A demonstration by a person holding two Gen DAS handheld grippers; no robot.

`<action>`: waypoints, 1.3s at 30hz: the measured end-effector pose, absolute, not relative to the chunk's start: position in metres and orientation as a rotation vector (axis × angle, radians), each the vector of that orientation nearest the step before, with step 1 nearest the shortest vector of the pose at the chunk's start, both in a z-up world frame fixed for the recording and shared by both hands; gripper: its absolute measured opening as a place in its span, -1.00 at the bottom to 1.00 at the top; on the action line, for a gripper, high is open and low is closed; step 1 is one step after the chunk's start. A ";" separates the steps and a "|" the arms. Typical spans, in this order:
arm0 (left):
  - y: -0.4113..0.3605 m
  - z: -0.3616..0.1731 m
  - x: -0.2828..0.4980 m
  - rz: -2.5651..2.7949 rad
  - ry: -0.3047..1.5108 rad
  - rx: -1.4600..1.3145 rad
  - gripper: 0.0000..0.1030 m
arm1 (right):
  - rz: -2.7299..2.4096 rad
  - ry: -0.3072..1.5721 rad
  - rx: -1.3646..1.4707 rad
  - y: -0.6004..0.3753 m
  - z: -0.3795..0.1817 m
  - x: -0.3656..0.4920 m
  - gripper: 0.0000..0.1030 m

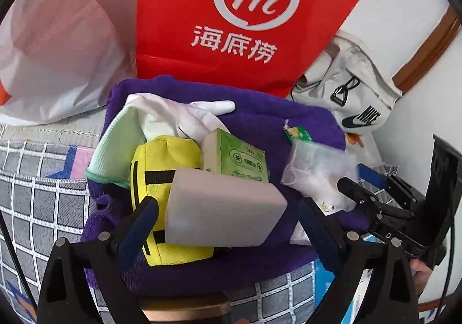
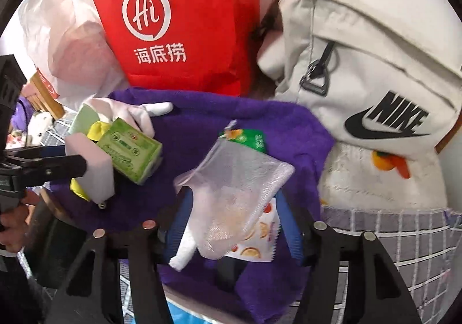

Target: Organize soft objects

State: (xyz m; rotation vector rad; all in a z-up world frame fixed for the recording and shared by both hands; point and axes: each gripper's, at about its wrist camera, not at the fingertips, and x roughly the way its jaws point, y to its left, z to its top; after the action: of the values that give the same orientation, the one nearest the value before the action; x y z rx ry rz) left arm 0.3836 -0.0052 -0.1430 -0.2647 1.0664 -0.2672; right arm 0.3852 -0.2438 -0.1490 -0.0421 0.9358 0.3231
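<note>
A purple towel lies spread on the checked bed. On it sit a yellow pouch, a green tissue pack, a white glove and a pale green cloth. My left gripper is open wide with a grey sponge block between its fingers, the pads clear of it. My right gripper is open around a white mesh bag with a green label, lying over a snack packet. The mesh bag and the right gripper's fingers also show at the left wrist view's right.
A red tote with a white logo and a white plastic bag stand behind the towel. A beige backpack leans at the right against the white wall. The grey checked sheet extends to the left. A person's hand holds the left gripper.
</note>
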 end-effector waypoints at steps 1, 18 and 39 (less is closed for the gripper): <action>-0.003 -0.142 0.383 -0.269 1.066 -0.278 0.90 | 0.324 0.937 -0.036 -0.245 -0.148 0.385 0.17; 0.006 -0.101 0.308 -0.136 1.008 -0.189 0.90 | 0.202 0.812 0.080 -0.266 -0.068 0.296 0.64; -0.023 -0.022 0.142 -0.145 0.872 -0.142 0.91 | 0.167 0.625 0.083 -0.282 0.013 0.112 0.99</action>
State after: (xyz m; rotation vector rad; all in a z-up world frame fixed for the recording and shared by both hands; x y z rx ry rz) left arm 0.1423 -0.0230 -0.0222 -0.1420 0.8721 -0.1446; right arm 0.1125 -0.2824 0.0126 0.0833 0.6252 0.1667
